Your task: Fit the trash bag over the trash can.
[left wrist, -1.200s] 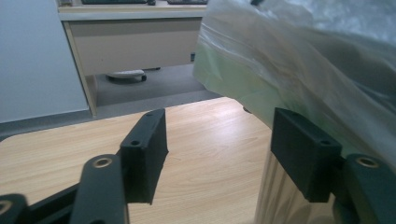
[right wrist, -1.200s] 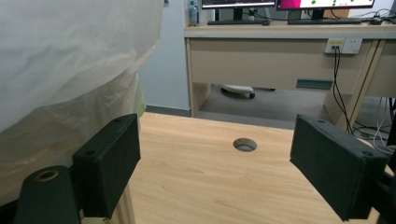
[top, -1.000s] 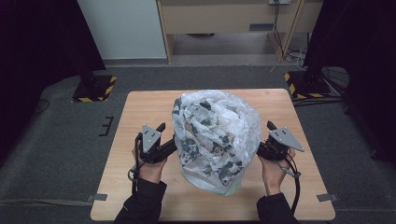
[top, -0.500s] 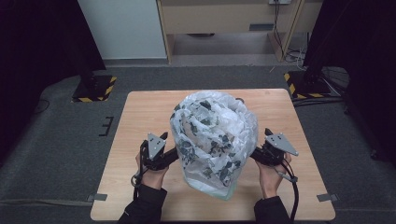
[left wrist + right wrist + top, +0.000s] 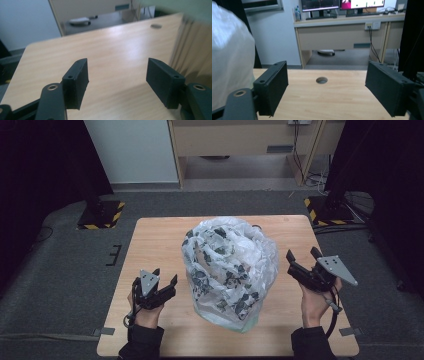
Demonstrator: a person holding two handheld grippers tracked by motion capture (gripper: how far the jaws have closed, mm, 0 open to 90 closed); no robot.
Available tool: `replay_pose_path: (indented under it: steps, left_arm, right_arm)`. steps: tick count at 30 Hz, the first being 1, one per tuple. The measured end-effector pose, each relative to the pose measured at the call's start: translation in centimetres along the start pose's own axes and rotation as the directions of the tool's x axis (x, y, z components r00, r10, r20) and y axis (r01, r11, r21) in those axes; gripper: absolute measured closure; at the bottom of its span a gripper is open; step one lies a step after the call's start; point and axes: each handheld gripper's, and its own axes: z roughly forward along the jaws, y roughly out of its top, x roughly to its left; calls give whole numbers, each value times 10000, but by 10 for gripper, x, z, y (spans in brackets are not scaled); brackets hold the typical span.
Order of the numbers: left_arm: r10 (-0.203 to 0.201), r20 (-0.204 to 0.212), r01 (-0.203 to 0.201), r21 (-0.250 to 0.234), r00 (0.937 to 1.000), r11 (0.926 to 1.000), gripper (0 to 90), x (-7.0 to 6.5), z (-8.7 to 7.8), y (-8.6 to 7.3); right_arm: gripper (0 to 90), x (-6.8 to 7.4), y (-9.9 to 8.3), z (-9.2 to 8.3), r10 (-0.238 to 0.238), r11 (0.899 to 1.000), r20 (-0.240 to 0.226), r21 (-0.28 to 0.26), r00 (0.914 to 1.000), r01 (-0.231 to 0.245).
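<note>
High view: both hands flank the bag (image 5: 230,270), left gripper (image 5: 165,281) and right gripper (image 5: 302,259) jaws wide, empty.

Overhead plus two low table (image 5: 150,245) views

Left gripper (image 5: 165,281) and right gripper (image 5: 301,255) — black, two blocky jaws each, flat rectangular pads (image 5: 75,80) with a small screw hole near the edge. Brass-ringed pivots on the jaw arms; grey three-cornered plate with holes on top. Black cable trailing from each; sleeves (image 5: 142,342) dark.
</note>
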Motion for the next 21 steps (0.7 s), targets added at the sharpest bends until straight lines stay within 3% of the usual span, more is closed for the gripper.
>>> replay_pose_path:
  steps: [5,9,12,17,19,21]
  left_arm:
    - [-91,-111,103,1192,9999,9928,309,7,8,-31]
    - [-376,-166,402,2078,9992,9773,291,12,18,-50]
    - [-577,-175,602,2433,9982,9681,272,15,23,-57]
    - [-664,-186,690,2688,9976,9607,271,15,26,-63]
    - [-670,-138,682,2756,9977,9588,271,15,27,-64]
    - [-622,-90,622,2847,9980,9566,271,15,29,-65]
  right_arm:
    - [261,-1,21,-7,-318,9986,-134,-421,9994,312]
    - [302,2,38,-12,-582,9964,-238,-638,9980,566]
    - [335,6,50,-16,-679,9941,-350,-866,9971,647]
    - [388,16,70,-27,-902,9888,-932,-1276,9916,779]
    - [386,22,76,-29,-944,9876,-1523,-1386,9838,733]
    - [361,29,79,-30,-1028,9880,-2203,-1358,9700,739]
